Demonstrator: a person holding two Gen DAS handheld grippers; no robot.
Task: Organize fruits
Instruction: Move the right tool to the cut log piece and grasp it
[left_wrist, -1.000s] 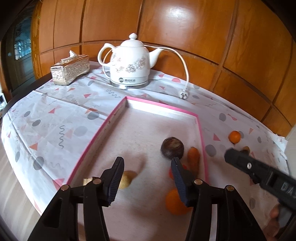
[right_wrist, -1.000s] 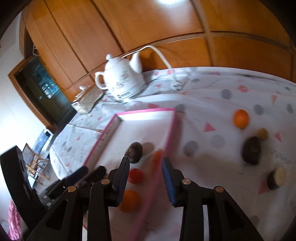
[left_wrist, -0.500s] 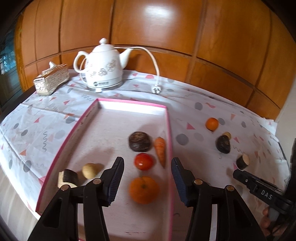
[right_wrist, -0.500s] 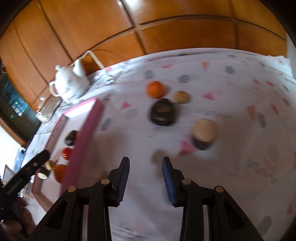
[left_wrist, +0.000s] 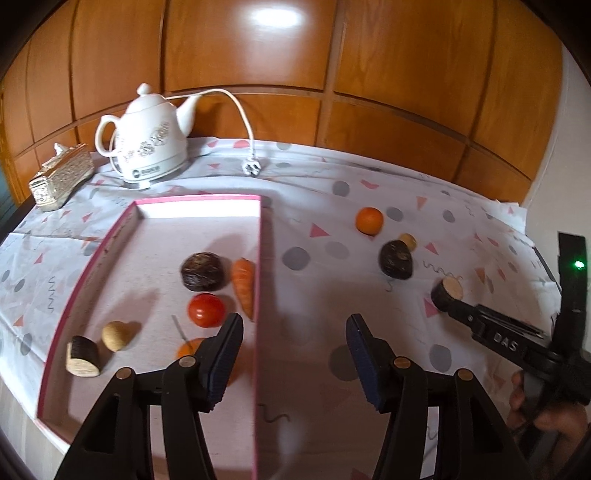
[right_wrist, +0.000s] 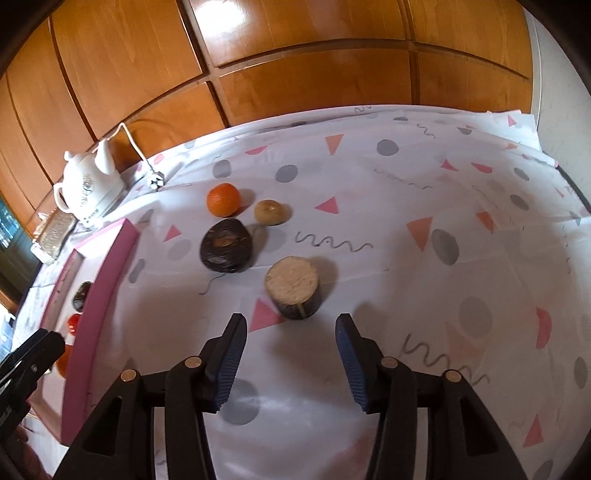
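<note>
1. Your target looks to be the cut dark-skinned chunk (right_wrist: 293, 292) w/ the pale flat top. It stands on the tablecloth (right_wrist: 424, 192) just ahead of your right gripper (right_wrist: 290, 355), not in the tray (left_wrist: 260, 266) yet.
2. Right gripper: jaws have just been opening and stand apart, nothing between them. From the left wrist view its tips look to be right at the chunk; no grip yet as far as I can tell.
3. Left gripper (left_wrist: 293, 359): jaws also just widened, apart and empty, hanging over the tray's right wall.
4. Done so far, in the tray: dark round fruit (left_wrist: 202, 271), carrot (left_wrist: 243, 286), tomato (left_wrist: 206, 310), an orange (left_wrist: 190, 349) half hidden behind your left finger, a small tan fruit (left_wrist: 116, 335) and another cut dark chunk (left_wrist: 83, 356). 6 pcs in.
5. Left on the cloth, 4 pcs: the chunk, a dark oval fruit (right_wrist: 226, 250), a 2nd orange (right_wrist: 223, 199) and a small tan round one (right_wrist: 270, 212), all close together, well apart from the tray.
6. Judgement: a bit past halfway.
7. Not yours to move, I'd say: kettle (left_wrist: 149, 149) and silver box (left_wrist: 62, 179) behind the tray.
</note>
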